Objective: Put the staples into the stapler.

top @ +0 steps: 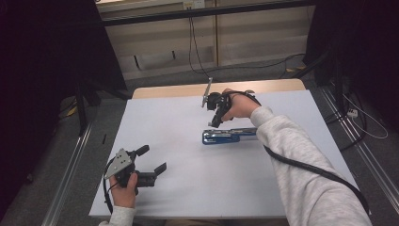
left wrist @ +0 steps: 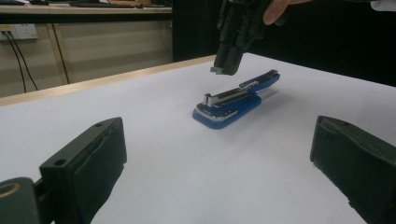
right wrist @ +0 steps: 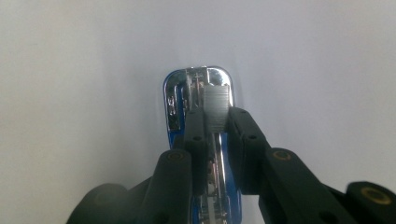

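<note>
Staples (right wrist: 217, 108), a short silver strip, are held pinched between the nearly closed jaws of the right gripper (right wrist: 216, 123), just above the open blue stapler (top: 229, 135) on the white table (top: 188, 188). Well apart, the left gripper (top: 153, 159) is kept wide open, touching nothing.

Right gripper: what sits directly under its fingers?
The right gripper pinches a strip of staples above the opened blue stapler, which lies on the white table. Its shiny loading channel shows; the channel's rear part is covered by the fingers.
</note>
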{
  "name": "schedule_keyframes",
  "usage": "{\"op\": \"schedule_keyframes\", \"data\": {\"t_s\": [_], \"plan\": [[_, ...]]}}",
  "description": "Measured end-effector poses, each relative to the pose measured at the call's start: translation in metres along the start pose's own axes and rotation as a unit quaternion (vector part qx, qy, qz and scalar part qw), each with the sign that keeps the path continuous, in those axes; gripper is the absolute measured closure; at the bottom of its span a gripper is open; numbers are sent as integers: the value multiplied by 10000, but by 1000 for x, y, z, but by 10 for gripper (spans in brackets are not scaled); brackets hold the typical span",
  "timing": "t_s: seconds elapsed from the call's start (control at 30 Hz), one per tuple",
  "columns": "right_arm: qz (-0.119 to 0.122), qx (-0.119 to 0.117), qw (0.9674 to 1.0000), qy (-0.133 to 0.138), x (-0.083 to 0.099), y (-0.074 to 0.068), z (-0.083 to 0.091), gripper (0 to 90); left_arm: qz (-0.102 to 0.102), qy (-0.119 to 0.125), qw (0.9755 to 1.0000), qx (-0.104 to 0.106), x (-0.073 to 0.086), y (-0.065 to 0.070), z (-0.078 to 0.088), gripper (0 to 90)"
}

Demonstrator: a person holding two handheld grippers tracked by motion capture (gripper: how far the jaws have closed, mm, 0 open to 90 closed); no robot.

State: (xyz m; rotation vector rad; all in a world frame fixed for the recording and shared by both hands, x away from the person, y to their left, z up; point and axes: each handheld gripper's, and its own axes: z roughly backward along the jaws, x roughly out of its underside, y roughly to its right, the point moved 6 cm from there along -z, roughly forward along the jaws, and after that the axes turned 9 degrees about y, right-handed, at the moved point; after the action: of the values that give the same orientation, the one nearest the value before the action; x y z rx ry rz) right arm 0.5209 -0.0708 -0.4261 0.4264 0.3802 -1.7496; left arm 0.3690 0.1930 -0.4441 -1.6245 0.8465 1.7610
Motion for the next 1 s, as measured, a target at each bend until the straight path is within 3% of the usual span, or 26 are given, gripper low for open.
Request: {"op": "schedule_keyframes", "data": {"t_s": [0.17,0.3,1.0], "plan": [[32,-45,10000,17,-3,-1,-3,784,-35,5,10000,-19,0,-1,0,36],[74,-58,10000,15,-5,-2,-6,783,94,-8,10000,-8,1,1,0,36],[62,-124,9999,71,-10,-5,-11,784,72,-10,10000,-22,1,1,0,36]]}}
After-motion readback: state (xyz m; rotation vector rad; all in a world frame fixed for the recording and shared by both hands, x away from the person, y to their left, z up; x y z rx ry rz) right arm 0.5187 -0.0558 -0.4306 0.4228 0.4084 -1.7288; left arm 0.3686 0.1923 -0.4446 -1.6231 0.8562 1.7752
